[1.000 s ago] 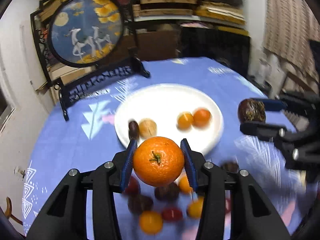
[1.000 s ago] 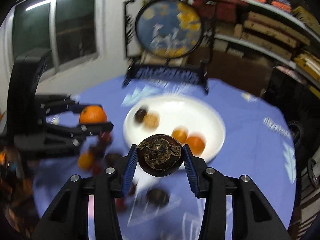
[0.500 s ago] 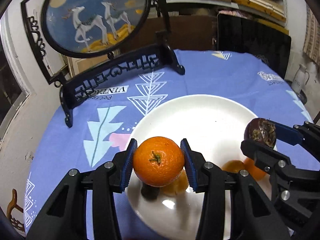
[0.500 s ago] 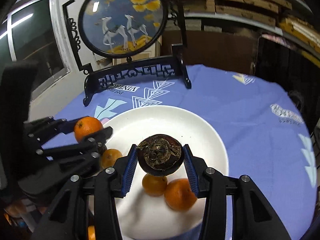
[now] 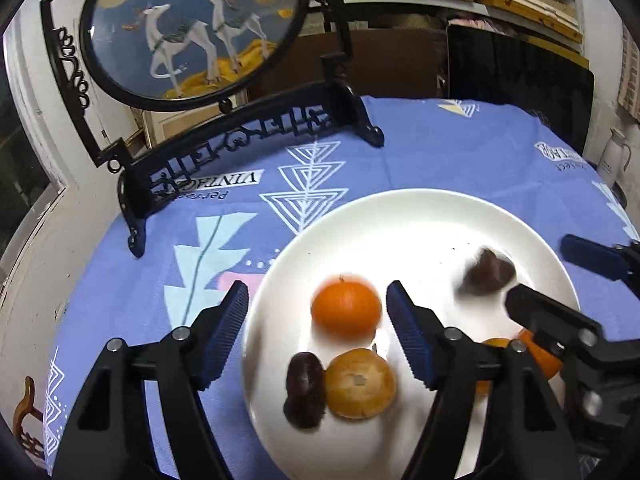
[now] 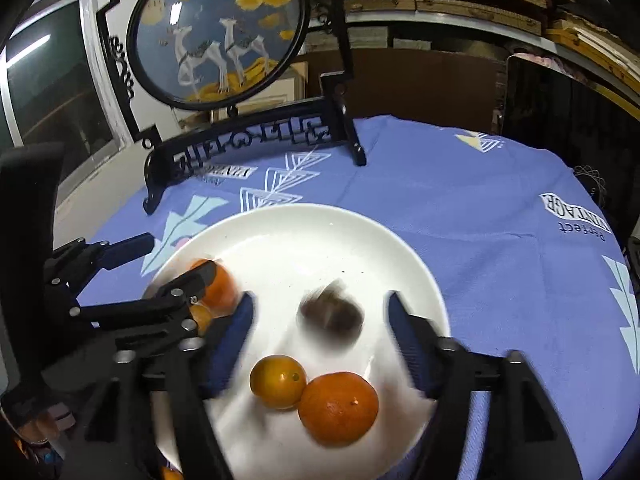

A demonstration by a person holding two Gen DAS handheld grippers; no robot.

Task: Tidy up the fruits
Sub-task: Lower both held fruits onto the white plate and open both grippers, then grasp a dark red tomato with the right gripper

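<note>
**Two fruits let go over the white plate**

We see a big white plate (image 5: 420,216) on a counter (image 5: 460,152) with a blue cloth. Our left gripper (image 5: 316,334) is over the near left part of the plate. Its fingers (image 5: 226,336) have just been opening and now stand wide apart. The orange (image 5: 346,312) sits between them, but the pads do not touch it. It looks a little blurry. We cannot tell if it is lying on the plate or just above it.

Our right gripper (image 6: 318,334) is over the plate too. Its fingers (image 6: 412,340) have just been opening and stand wide. The dark brown fruit (image 6: 332,318) is between them, free of both pads. It is very blurry, so we cannot tell if it rests on the plate.

In the left view, a dark red fruit (image 5: 305,390) and a yellow fruit (image 5: 360,384) lie touching each other on the near side of the plate, just below the orange. In the right view, a small yellow-orange fruit (image 6: 279,381) and a bigger orange one (image 6: 338,408) lie touching each other, near the dark brown fruit.

Behind the plate stands a round picture of two white deer (image 5: 192,28) in a black stand (image 5: 248,140). The stand's feet rest on the blue cloth.
</note>
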